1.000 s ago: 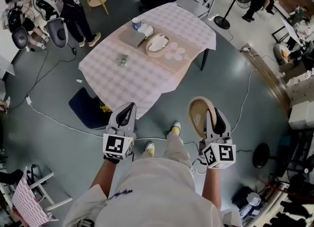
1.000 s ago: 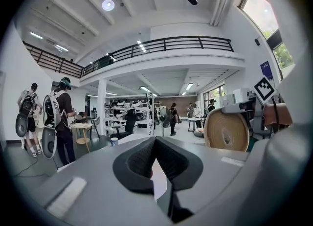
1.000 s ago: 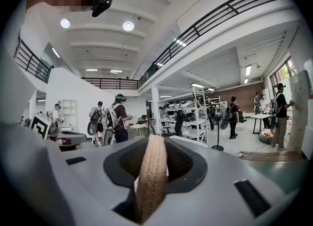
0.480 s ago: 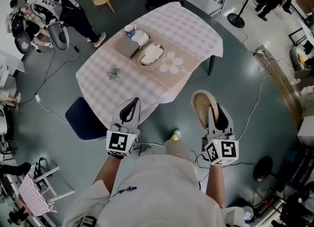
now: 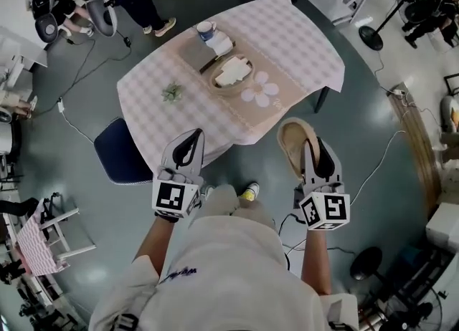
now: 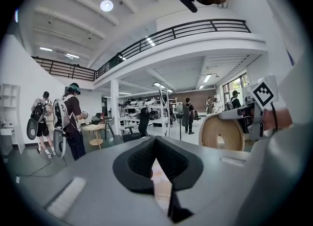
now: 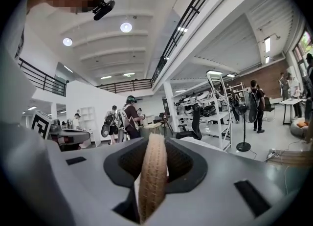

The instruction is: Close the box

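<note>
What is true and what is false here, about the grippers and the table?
1. The right gripper is shut on a woven lid. True.
2. The left gripper holds a cup. False: it is shut and holds nothing.
3. The box on the table has its lid on. False: it is open, with white things showing inside.
4. A cup stands on the table. True.

Bright ceiling lamps (image 6: 106, 5) light sharp, fisheye-warped views
</note>
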Demonstrator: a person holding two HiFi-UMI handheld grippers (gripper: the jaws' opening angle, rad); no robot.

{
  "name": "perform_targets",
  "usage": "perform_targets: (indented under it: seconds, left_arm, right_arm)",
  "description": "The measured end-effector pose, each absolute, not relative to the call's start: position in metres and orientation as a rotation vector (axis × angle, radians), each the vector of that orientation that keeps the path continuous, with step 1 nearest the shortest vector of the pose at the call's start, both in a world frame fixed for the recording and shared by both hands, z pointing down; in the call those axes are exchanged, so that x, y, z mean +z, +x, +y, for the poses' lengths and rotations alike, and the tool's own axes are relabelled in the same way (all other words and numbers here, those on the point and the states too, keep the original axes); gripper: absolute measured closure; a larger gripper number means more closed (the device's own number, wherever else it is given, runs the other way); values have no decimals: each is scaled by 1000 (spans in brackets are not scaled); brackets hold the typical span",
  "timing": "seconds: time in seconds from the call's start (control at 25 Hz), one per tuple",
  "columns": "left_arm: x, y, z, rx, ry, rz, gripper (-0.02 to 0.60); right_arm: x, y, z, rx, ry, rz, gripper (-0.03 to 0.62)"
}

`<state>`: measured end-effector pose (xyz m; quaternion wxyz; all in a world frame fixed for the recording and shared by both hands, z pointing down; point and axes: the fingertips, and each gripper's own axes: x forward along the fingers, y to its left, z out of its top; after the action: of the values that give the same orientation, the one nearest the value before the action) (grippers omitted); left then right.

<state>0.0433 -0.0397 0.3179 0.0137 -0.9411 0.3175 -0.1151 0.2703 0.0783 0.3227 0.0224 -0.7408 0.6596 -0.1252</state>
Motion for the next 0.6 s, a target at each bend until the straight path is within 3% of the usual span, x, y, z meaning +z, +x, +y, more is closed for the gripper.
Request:
perform_targets:
  seconds: [0.6]
  left_arm:
    - [356, 34, -115, -360, -2947, 1180, 581]
  right_arm:
    - [338, 291, -51, -365, -2227, 2141, 493]
